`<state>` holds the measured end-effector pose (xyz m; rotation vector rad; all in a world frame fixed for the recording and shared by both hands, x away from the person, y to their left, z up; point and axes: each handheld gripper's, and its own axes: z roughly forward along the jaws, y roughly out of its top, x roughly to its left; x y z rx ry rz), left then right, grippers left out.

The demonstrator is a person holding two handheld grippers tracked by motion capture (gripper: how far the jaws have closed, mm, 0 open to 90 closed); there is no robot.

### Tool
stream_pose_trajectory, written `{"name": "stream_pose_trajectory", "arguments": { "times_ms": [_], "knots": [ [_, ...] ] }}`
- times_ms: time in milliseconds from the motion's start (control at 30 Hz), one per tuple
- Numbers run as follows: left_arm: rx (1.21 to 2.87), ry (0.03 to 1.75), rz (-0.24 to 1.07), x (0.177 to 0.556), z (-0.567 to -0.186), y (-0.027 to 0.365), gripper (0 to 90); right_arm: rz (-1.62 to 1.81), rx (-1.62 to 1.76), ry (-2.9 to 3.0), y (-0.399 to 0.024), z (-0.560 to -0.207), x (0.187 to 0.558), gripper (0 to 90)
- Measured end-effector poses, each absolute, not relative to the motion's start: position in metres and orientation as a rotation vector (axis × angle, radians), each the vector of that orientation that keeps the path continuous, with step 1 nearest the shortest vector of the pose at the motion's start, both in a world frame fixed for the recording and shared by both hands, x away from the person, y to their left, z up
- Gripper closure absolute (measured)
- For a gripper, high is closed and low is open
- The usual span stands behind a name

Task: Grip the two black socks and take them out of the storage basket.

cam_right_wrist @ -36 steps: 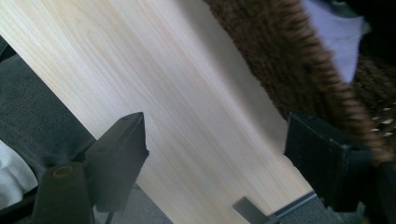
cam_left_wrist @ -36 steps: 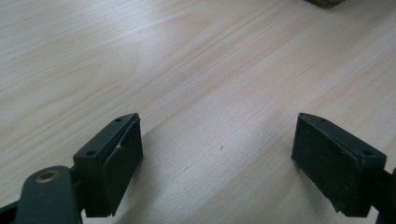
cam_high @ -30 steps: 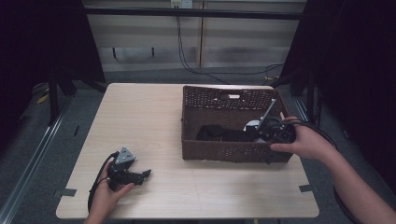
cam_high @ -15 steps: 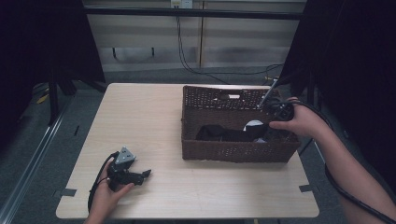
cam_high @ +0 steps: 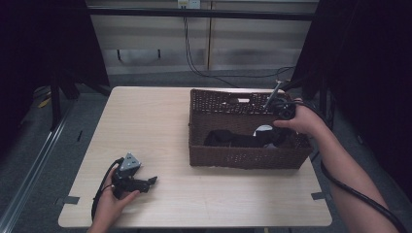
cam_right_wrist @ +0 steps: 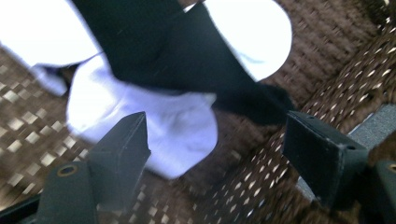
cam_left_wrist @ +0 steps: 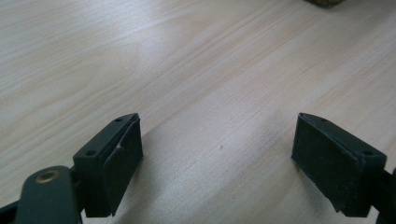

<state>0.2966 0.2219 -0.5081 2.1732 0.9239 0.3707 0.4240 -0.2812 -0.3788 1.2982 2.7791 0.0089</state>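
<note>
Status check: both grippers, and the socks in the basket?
Left gripper open, resting on table. Right gripper open over wicker basket, nothing between fingers. White sock and black sock lie inside, black across white. Path clear.

No words, numbers or signs to read anywhere: none on the brown woven basket (cam_high: 248,158), none on the black and white cloth (cam_right_wrist: 154,88) inside the basket, none on the wooden table (cam_high: 160,121) around the basket, none on the wall beyond the basket
</note>
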Motion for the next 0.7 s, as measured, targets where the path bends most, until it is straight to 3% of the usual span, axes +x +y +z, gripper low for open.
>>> {"name": "stream_pose_trajectory", "arguments": {
  "times_ms": [500, 567, 700],
  "knots": [
    [2.176, 0.920, 0.372, 0.297, -0.508, 0.222, 15.6, -0.054, 1.360, 2.786, -0.280, -0.420, 0.451, 27.1],
    [2.176, 0.920, 0.373, 0.297, -0.508, 0.222, 15.6, -0.046, 1.353, 2.806, -0.276, -0.429, 0.450, 34.4],
    [2.172, 0.920, 0.374, 0.297, -0.508, 0.222, 15.6, -0.076, 1.326, 2.846, -0.270, -0.436, 0.449, 64.0]
  ]
}}
